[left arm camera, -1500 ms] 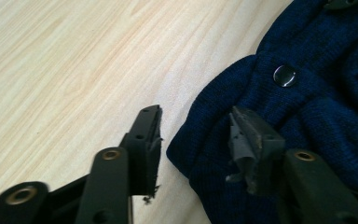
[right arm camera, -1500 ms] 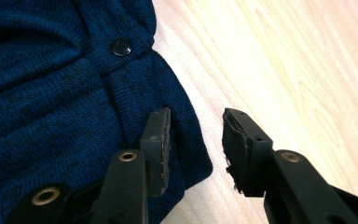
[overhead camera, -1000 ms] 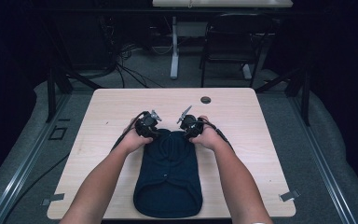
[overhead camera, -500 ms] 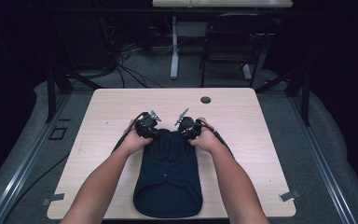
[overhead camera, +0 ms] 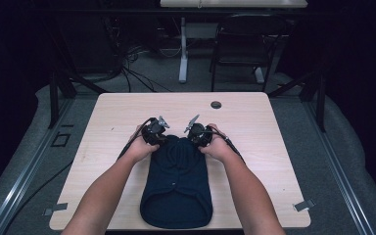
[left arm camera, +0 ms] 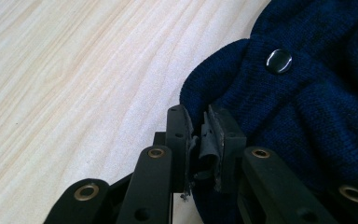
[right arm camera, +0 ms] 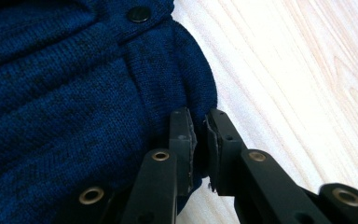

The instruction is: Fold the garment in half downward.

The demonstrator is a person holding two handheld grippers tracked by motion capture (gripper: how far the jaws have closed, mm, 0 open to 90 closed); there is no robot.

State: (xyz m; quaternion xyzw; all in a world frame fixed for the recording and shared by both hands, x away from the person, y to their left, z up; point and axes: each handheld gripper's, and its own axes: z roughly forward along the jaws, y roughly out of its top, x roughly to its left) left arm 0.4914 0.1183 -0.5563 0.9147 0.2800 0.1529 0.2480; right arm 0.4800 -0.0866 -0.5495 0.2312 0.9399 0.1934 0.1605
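Light wood table (overhead camera: 254, 122) under me, bare far half, small dark round cap (overhead camera: 216, 105) near its far edge. Dark blue knit sweater (overhead camera: 177, 188) lies flat on the near middle of the table, folded narrow, hem end toward me at the near edge, top end away. My forearms come in from the bottom, one along each side of the sweater. My left tongs (overhead camera: 155, 133) sit at the sweater's far left corner, my right tongs (overhead camera: 197, 134) at its far right corner, close together. Left tongs (left arm camera: 199, 122): jaws have just been closing, now pinched on the sweater's edge fold, table right beside. Right tongs (right arm camera: 200, 122): same, just closed, clamped on the knit edge. A dark button (left arm camera: 279, 61) shows near the left grip, another button (right arm camera: 138, 14) near the right.
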